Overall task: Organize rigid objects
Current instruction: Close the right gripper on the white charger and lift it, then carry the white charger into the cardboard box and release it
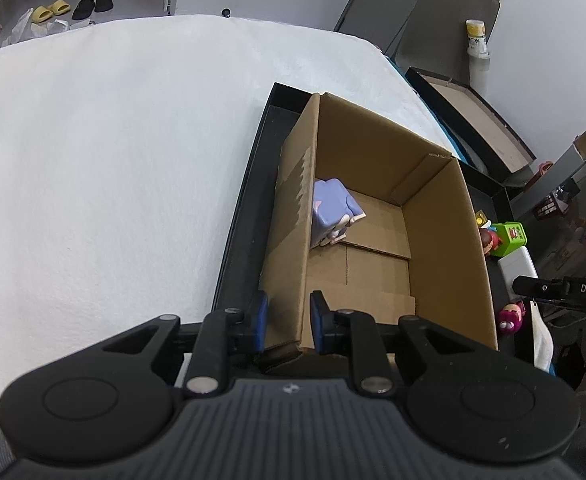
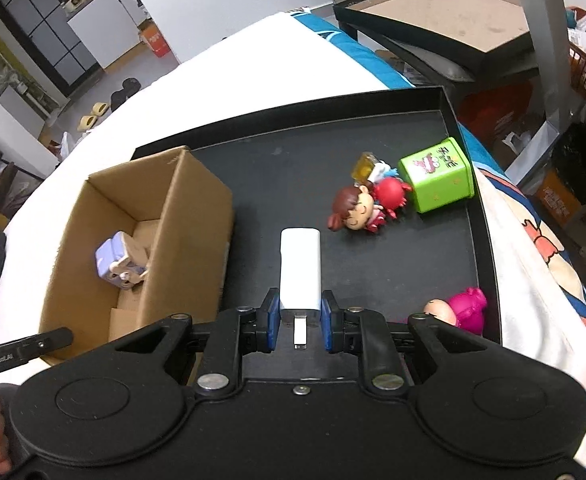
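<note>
Jaws of the right gripper (image 2: 299,322) clamp the white charger (image 2: 299,270) above the black tray (image 2: 469,208); left gripper (image 1: 289,322) pinches the cardboard box (image 1: 445,248) wall; carry the charger level over the rim, then lower before releasing.

Ahead-right of the right gripper (image 2: 300,322) lies a lime-green tin (image 2: 437,176); between its blue pads (image 2: 274,322), a plain white charger (image 2: 299,270).
</note>
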